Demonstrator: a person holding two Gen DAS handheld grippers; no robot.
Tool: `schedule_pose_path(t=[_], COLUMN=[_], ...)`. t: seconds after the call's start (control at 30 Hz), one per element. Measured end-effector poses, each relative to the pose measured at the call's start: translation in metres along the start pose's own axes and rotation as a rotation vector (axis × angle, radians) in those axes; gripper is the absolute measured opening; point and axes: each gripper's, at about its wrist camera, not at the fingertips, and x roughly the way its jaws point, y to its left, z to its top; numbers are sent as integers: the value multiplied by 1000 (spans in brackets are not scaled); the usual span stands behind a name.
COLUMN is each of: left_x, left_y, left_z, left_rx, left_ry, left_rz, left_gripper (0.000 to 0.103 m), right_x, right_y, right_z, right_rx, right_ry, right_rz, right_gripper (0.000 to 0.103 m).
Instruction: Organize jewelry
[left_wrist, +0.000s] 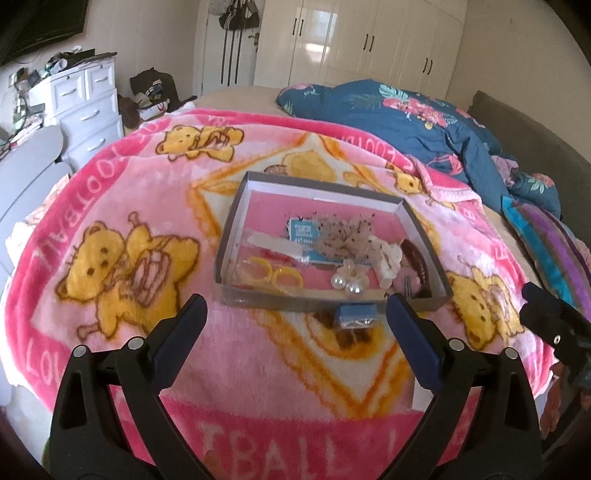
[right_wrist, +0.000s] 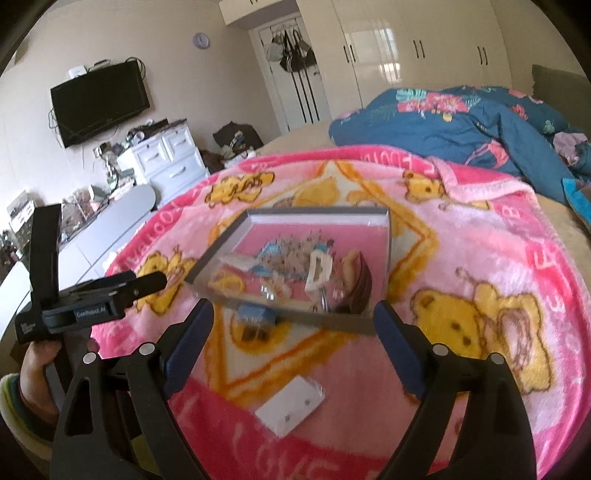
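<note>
A shallow grey box (left_wrist: 236, 218) with a pink floor lies on the pink bear blanket. It holds yellow hoops (left_wrist: 273, 275), pearl earrings (left_wrist: 347, 282), a white hair claw (left_wrist: 388, 262), a beaded flower piece (left_wrist: 343, 232) and a blue card (left_wrist: 301, 229). A small blue earring card (left_wrist: 356, 315) lies on the blanket just in front of the box. A white earring card (right_wrist: 291, 408) lies nearer, seen in the right wrist view. My left gripper (left_wrist: 295, 314) is open and empty before the box. My right gripper (right_wrist: 293, 317) is open and empty, above the blanket by the box (right_wrist: 218, 254).
The pink blanket (left_wrist: 110, 206) covers a bed. A blue floral duvet (left_wrist: 413, 122) is bunched at the back right. A striped pillow (left_wrist: 554, 240) lies at the right. A white drawer unit (left_wrist: 88, 107) and a grey desk (left_wrist: 26, 184) stand left of the bed.
</note>
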Motion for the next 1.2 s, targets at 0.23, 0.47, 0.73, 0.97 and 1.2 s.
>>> schedule_pose_path(t=[0.23, 0.47, 0.73, 0.97, 1.2], left_x=[16, 43, 79, 108, 119], left_y=[0, -13, -25, -36, -49], left_z=[-12, -26, -36, -35, -33], left_rx=[13, 55, 80, 43, 47], left_ry=[46, 116, 194, 225, 223], left_rz=[19, 15, -12, -70, -86], left_gripper=[91, 91, 91, 91, 37], right_x=[21, 54, 83, 79, 61], right_y=[4, 13, 19, 15, -10], right_z=[-30, -69, -88, -84, -68], right_rx=[7, 29, 35, -40, -10], right_ry=[115, 259, 269, 236, 188], right_rz=[4, 11, -50, -31, -51], right_gripper=[87, 87, 50, 46, 46])
